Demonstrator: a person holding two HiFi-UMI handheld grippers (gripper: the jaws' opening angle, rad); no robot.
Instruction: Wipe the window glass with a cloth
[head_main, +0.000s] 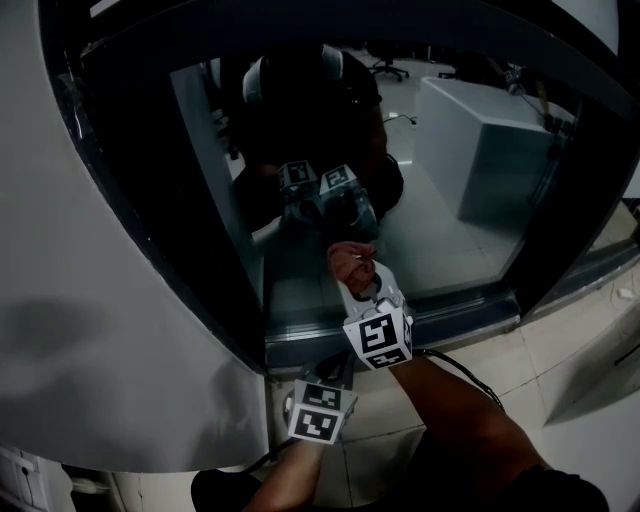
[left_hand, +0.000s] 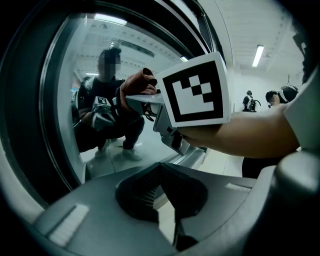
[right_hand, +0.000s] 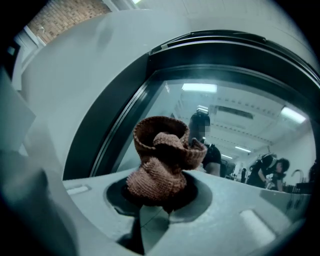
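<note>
Two grippers logged at the window, one in each hand. Found right gripper (right_hand: 159, 192) jaws clamped on a bunched brown knitted cloth (right_hand: 162, 157), wad standing up out of the jaws and a loose loop curled over its top. Saw the cloth held at the lower part of the window glass (head_main: 450, 215), just above the bottom rail (head_main: 450, 312); could not tell whether it actually touched the pane. Noted left gripper (left_hand: 165, 192) jaws together with nothing between them. Placed it lower than the right and nearer the body, just beside the right forearm (head_main: 470, 420), aimed up toward the glass with the right gripper and cloth across its view.

Recorded a black cable (head_main: 462, 368) running from behind the right gripper over the forearm. Noted a wide dark frame (head_main: 130, 200) around the pane and a pale grey wall (head_main: 60, 280) to its left. Saw pale floor tiles (head_main: 560, 345) below the rail.

Observed in the glass a reflection of a crouching person (head_main: 300, 110) in dark clothing, with both grippers mirrored just above the cloth. Made out a pale box shape (head_main: 480, 150) in the pane, right of that figure; could not tell whether reflected or behind the glass. Picked out ceiling light strips (right_hand: 200, 88) mirrored near the top of the pane, and other people (left_hand: 249, 101) standing well back in the room
</note>
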